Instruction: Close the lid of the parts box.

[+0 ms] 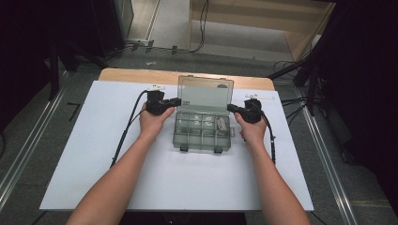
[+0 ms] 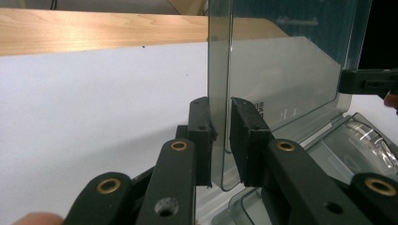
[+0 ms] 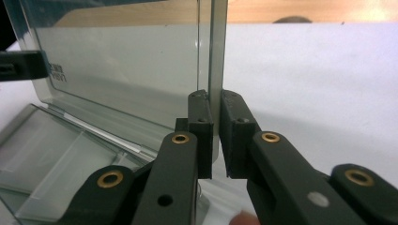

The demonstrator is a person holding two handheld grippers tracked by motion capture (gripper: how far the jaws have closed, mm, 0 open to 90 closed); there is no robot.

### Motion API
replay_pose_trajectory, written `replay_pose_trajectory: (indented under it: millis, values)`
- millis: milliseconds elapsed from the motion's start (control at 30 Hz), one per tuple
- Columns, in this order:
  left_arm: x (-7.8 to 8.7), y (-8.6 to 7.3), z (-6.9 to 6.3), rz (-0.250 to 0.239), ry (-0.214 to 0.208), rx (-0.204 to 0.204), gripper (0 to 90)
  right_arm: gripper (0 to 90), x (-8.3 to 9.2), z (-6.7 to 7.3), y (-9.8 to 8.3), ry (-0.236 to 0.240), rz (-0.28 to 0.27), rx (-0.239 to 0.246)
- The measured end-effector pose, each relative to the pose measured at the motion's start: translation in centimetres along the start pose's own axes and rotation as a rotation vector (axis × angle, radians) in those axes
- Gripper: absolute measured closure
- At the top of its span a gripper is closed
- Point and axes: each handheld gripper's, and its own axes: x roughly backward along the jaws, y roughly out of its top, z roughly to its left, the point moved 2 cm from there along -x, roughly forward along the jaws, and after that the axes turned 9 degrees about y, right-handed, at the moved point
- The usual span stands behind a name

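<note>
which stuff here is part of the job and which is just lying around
In the job:
- organizer box lid, upright
- compartment tray
- left gripper, right gripper, one at each lid edge

Lying about:
- cables on the floor
- wooden cabinet

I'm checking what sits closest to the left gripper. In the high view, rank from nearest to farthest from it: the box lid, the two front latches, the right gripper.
1. Box lid: standing open, its left edge between the jaws of the left gripper.
2. Front latches: on the box's near edge, below and right.
3. Right gripper: across the box, at the lid's right edge.
</note>
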Motion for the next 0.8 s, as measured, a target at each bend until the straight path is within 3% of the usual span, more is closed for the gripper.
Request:
replay_pose_trajectory:
  millis: [200, 433, 533, 800]
  values:
    - [0.3, -0.1, 0.0, 0.002, 0.018, -0.022, 82.1, 82.8, 0.1, 0.0, -0.3, 0.004, -0.021, 0.030]
    - [0.5, 0.3, 0.2, -0.011, 0.020, 0.018, 75.4, 82.9, 0.1, 0.2, -0.6, -0.011, -0.042, 0.070]
    - [0.9, 1.2, 0.4, -0.041, 0.029, 0.067, 73.0, 82.8, 0.1, 0.3, -0.6, -0.014, -0.050, 0.080]
    - [1.0, 3.2, -0.1, -0.062, 0.024, 0.062, 74.3, 82.8, 0.1, 0.5, -0.6, -0.029, -0.047, 0.108]
